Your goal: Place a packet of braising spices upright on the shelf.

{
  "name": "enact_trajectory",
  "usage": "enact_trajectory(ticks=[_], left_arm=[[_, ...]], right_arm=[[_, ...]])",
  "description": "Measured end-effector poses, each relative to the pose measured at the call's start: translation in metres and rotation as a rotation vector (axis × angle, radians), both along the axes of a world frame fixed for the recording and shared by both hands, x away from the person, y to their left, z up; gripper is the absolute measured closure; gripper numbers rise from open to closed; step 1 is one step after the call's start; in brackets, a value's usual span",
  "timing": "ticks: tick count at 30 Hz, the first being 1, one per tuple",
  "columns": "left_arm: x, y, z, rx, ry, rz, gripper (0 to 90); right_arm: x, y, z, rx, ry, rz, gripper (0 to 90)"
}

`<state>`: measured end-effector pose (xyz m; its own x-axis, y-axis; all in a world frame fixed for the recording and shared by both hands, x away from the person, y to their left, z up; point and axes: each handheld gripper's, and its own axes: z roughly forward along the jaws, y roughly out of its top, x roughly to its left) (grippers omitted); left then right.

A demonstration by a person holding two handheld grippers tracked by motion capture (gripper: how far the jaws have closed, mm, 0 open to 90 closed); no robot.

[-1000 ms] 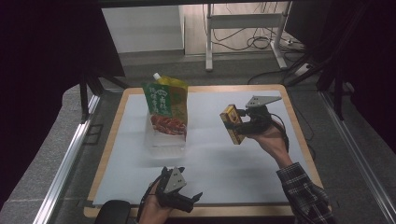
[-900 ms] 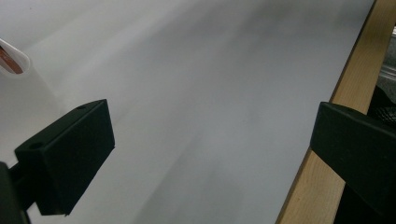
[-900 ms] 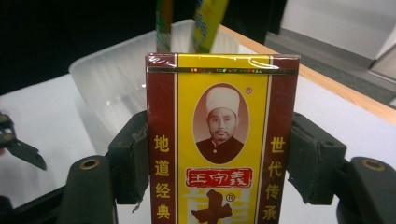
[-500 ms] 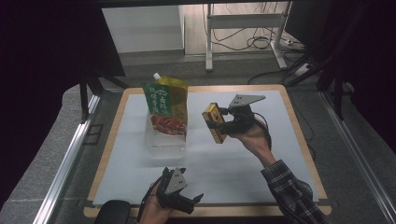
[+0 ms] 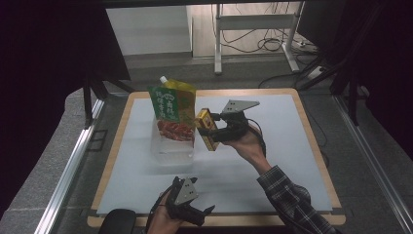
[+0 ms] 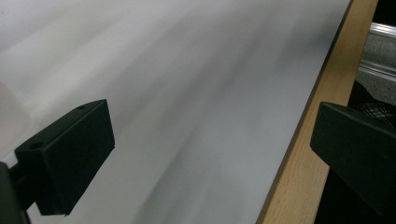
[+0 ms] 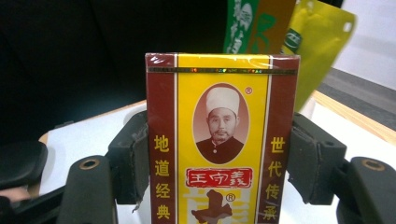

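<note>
The table [image 5: 302, 161], a white mat inside a wooden rim, is the biggest thing here, and every place below is given from the bin [image 5: 171, 146] that stands on it. That bin is a clear plastic tub, left of the mat's middle. A green and yellow pouch [image 5: 173, 109] stands upright in it with its spout at the top; the tub's walls are probably what keep it standing.

Just right of the bin, held off the mat, is the right gripper [image 5: 217, 129], with the person's hand behind it and a plaid sleeve [image 5: 292, 200] running back toward the near edge. Its jaws are pressed against the two long sides of a yellow and maroon box [image 7: 222, 140], which stands on end between them with its printed face toward the gripper's camera. Seen from above, the box [image 5: 207, 129] is close beside the pouch and may touch it; I cannot tell. Gripping it by the narrow sides leaves the bottom free, which would suit lowering it into the bin beside the pouch, if that is the aim.

Well nearer the person than the bin, at the mat's front edge, the left gripper [image 5: 187, 209] sits low with its jaws spread and nothing between them. It seems simply parked out of the way.
</note>
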<state>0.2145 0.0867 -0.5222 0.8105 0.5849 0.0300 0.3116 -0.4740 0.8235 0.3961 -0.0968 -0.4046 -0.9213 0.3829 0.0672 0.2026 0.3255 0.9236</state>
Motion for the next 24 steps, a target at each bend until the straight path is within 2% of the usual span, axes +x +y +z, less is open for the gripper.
enact_trajectory(ticks=[10, 14, 21, 24], left_arm=[[-0.001, -0.001, 0.000, -0.006, 0.002, -0.006, 0.0], [-0.001, -0.001, 0.000, -0.006, 0.002, -0.007, 0.0], [0.000, 0.000, 0.000, -0.007, 0.003, -0.007, 0.0], [0.000, 0.000, 0.000, -0.008, 0.003, -0.008, 0.0]], right_arm=[[0.000, 0.028, -0.011, 0.002, -0.001, 0.041, 31.7], [0.002, 0.039, -0.015, 0.004, -0.014, 0.044, 31.7], [0.007, 0.055, -0.022, 0.027, 0.003, 0.064, 31.7], [0.009, 0.062, -0.025, 0.018, -0.009, 0.061, 31.7]])
